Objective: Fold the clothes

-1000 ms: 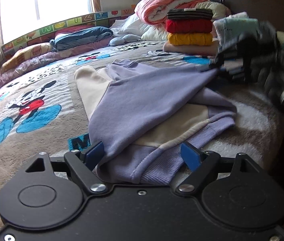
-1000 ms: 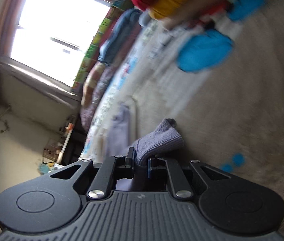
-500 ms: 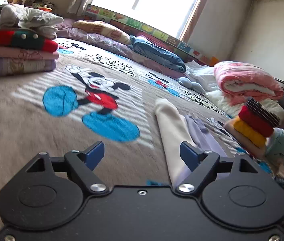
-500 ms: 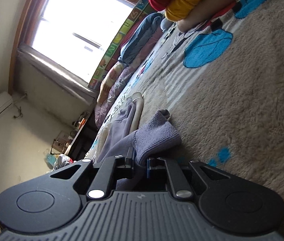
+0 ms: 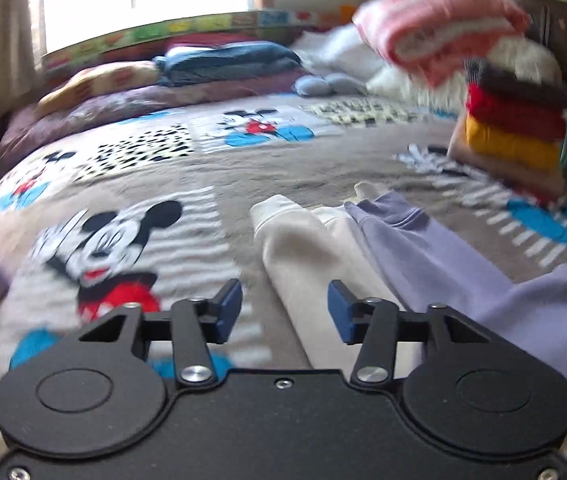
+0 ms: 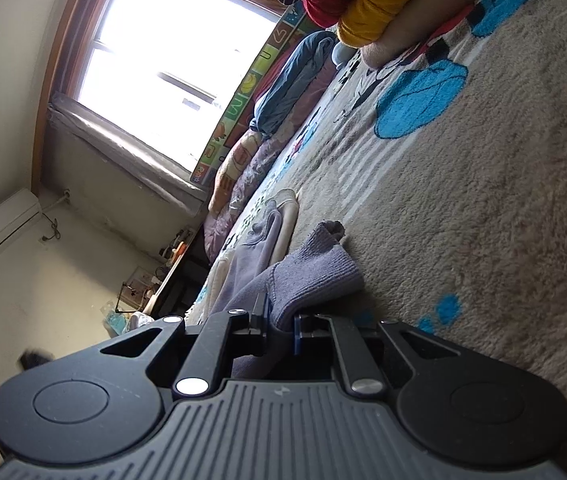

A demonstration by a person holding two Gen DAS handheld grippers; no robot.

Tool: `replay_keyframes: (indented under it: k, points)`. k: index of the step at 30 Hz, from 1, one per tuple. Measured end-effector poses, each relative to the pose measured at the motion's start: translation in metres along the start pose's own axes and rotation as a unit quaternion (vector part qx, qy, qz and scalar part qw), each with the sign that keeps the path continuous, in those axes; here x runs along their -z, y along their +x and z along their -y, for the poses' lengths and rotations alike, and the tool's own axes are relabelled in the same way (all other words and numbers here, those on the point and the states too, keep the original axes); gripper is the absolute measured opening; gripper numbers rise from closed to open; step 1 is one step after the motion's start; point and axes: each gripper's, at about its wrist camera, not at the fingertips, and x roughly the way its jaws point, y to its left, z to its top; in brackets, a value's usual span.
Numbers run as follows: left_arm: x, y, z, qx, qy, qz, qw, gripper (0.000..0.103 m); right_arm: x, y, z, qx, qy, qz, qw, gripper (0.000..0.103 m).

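Left gripper [image 5: 284, 312] hangs over the cartoon-print fleece blanket [image 5: 131, 184], jaws closing with nothing pinched yet, and the cream-and-lilac sweatshirt [image 5: 423, 264] stretches lengthwise straight ahead, its cream sleeve [image 5: 295, 248] running up between the blue pads. Right gripper [image 6: 281, 322] is clamped tight on the lilac ribbed cuff [image 6: 315, 276], so the cream sleeve looks nearer the left.

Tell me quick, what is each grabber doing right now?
Left gripper: jaws closing around the cream sleeve, not pinching it yet.
Right gripper: shut on the purple ribbed hem of the sweatshirt.
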Motion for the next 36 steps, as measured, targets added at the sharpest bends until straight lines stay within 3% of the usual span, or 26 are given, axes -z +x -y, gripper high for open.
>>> replay_keyframes:
  k: [9,12,14,21,27,31,36]
  points:
    - [-0.034,0.075,0.000,0.023,0.030,-0.038,0.9986,0.035,0.000,0.000,0.003,-0.021,0.005,-0.001,1.000,0.013]
    - [-0.031,0.103,0.009,0.052,0.061,-0.087,0.9930,0.035,0.000,0.000,0.004,-0.025,0.006,-0.002,1.000,0.014]
    - [-0.029,0.107,0.010,0.054,0.075,-0.094,0.9913,0.035,0.000,0.001,0.004,-0.027,0.007,-0.003,1.000,0.014]
    - [-0.059,0.111,-0.011,0.056,0.006,-0.060,0.9966,0.035,0.000,0.001,0.006,-0.033,0.007,-0.005,0.999,0.014]
    - [-0.056,0.147,0.002,0.058,0.013,-0.106,0.9926,0.036,0.001,0.001,0.007,-0.036,0.007,-0.006,0.999,0.014]
    - [-0.061,0.120,-0.004,0.047,0.008,-0.085,0.9953,0.036,0.001,0.001,0.007,-0.038,0.006,-0.007,0.999,0.014]
    - [-0.048,0.051,-0.019,0.023,-0.020,-0.035,0.9989,0.036,0.002,0.001,0.006,-0.038,0.006,-0.007,0.999,0.014]
